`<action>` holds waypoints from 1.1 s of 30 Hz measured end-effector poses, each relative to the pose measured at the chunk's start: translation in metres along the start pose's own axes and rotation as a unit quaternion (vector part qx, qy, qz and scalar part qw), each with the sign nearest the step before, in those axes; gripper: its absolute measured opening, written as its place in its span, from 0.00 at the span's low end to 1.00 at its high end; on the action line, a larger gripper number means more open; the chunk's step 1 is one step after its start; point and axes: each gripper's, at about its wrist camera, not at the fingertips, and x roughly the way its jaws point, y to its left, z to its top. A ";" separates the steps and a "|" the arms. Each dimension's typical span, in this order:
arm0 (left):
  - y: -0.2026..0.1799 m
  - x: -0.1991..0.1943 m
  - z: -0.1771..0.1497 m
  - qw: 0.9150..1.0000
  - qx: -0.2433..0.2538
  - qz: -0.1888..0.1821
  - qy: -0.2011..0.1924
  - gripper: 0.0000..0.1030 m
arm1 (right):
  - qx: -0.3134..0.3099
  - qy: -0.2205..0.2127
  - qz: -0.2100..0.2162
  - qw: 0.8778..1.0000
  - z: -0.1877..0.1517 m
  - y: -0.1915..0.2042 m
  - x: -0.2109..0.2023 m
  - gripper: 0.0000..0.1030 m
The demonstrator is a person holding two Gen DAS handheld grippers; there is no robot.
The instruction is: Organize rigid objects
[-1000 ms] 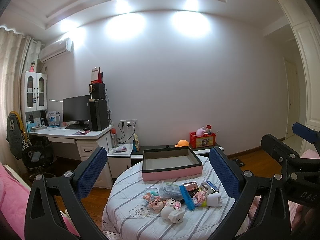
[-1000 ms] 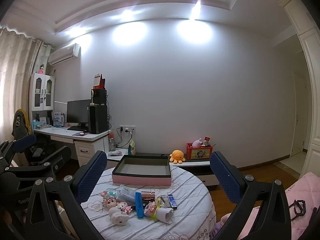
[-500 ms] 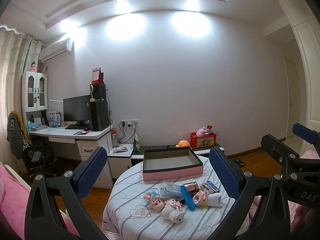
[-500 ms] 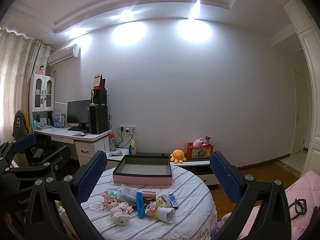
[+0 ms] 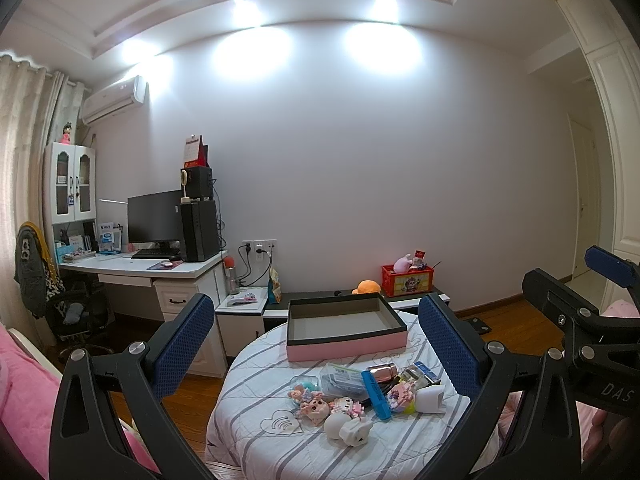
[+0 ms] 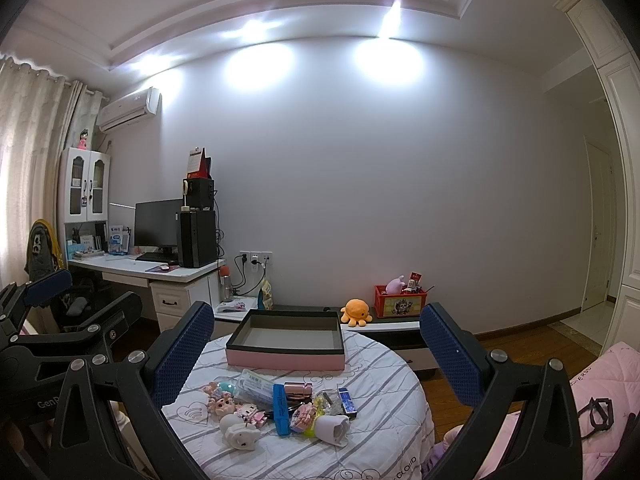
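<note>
A pink box with a dark rim (image 5: 346, 330) (image 6: 286, 342) stands open and empty at the far side of a round table with a striped cloth (image 5: 256, 404) (image 6: 384, 392). A heap of small things lies in front of it: a blue case (image 5: 376, 394) (image 6: 281, 409), a clear plastic case (image 5: 342, 378) (image 6: 254, 385), a pink metallic tube (image 5: 382, 372) (image 6: 298, 389), small figurines (image 5: 314, 404) (image 6: 224, 402) and white toys (image 5: 348, 428) (image 6: 240, 432). My left gripper (image 5: 316, 344) and right gripper (image 6: 316, 352) are both open and empty, held above and short of the table.
A white desk (image 5: 140, 270) with monitor and computer tower stands at the left wall. A low shelf behind the table holds a red crate (image 6: 400, 300) and an orange plush (image 6: 355, 311). Pink bedding (image 6: 580, 400) lies at the right. An office chair (image 5: 72, 312) stands at left.
Both grippers have drifted very slightly; the view is almost the same. Nothing on the table has moved.
</note>
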 end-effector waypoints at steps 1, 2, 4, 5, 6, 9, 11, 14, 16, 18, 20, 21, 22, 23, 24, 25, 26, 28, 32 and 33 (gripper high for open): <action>0.000 0.000 0.000 1.000 0.000 0.000 0.000 1.00 | 0.000 0.000 0.000 1.000 0.000 0.000 0.000 1.00; 0.000 0.000 0.000 1.000 0.000 0.000 0.000 1.00 | 0.000 0.000 0.000 1.000 0.000 0.000 0.000 1.00; 0.000 0.000 0.000 1.000 0.000 0.000 0.000 1.00 | 0.000 0.000 0.000 1.000 0.000 0.000 0.000 1.00; 0.000 0.000 0.000 1.000 0.000 0.000 0.000 1.00 | 0.000 0.000 0.000 1.000 0.000 0.000 0.000 1.00; 0.000 0.000 0.000 1.000 0.000 0.000 0.000 1.00 | 0.000 0.000 0.000 1.000 0.000 0.000 0.000 1.00; 0.000 0.000 0.000 1.000 0.000 0.000 0.000 1.00 | 0.001 0.000 0.000 1.000 0.000 0.000 0.000 1.00; 0.000 0.000 0.001 1.000 0.000 0.000 0.000 1.00 | 0.001 0.000 0.001 1.000 0.000 0.000 0.000 1.00; 0.000 -0.002 0.002 1.000 0.000 0.000 0.000 1.00 | 0.000 0.000 0.000 1.000 0.000 0.000 0.000 1.00; 0.000 -0.002 0.002 1.000 0.000 0.000 0.000 1.00 | 0.000 0.000 0.000 1.000 0.000 0.000 0.000 1.00; 0.000 -0.002 0.002 1.000 0.001 0.000 0.000 1.00 | 0.000 0.000 0.000 1.000 0.000 0.000 0.000 1.00; 0.000 -0.002 0.002 1.000 0.001 0.000 0.000 1.00 | 0.001 0.000 0.001 1.000 0.000 0.000 0.000 1.00; 0.000 -0.002 0.002 1.000 0.001 0.000 0.000 1.00 | 0.001 0.001 0.001 1.000 0.000 0.000 0.000 1.00; 0.000 -0.002 0.002 1.000 0.001 0.000 0.000 1.00 | 0.000 0.000 0.000 1.000 0.000 0.000 0.000 1.00; 0.000 -0.002 0.002 1.000 0.001 0.000 0.000 1.00 | 0.000 0.000 0.000 1.000 0.000 0.000 0.000 1.00; 0.000 -0.003 0.002 1.000 0.001 0.000 0.000 1.00 | 0.000 0.000 -0.001 1.000 0.000 0.000 0.000 1.00; 0.004 -0.005 0.004 1.000 0.000 0.001 0.000 1.00 | 0.000 0.001 0.000 1.000 -0.001 0.000 0.000 1.00; 0.004 -0.006 0.004 1.000 -0.001 0.001 0.000 1.00 | 0.000 0.001 0.000 1.000 -0.002 0.000 0.001 1.00; 0.004 -0.005 0.004 1.000 0.000 0.001 0.000 1.00 | -0.001 0.002 -0.001 1.000 -0.003 0.001 0.001 1.00; 0.004 -0.005 0.004 1.000 0.001 0.001 0.001 1.00 | -0.001 0.004 -0.001 1.000 -0.004 0.001 0.001 1.00; 0.004 -0.005 0.004 1.000 0.001 0.001 0.000 1.00 | -0.001 0.005 -0.001 1.000 -0.004 0.001 0.001 1.00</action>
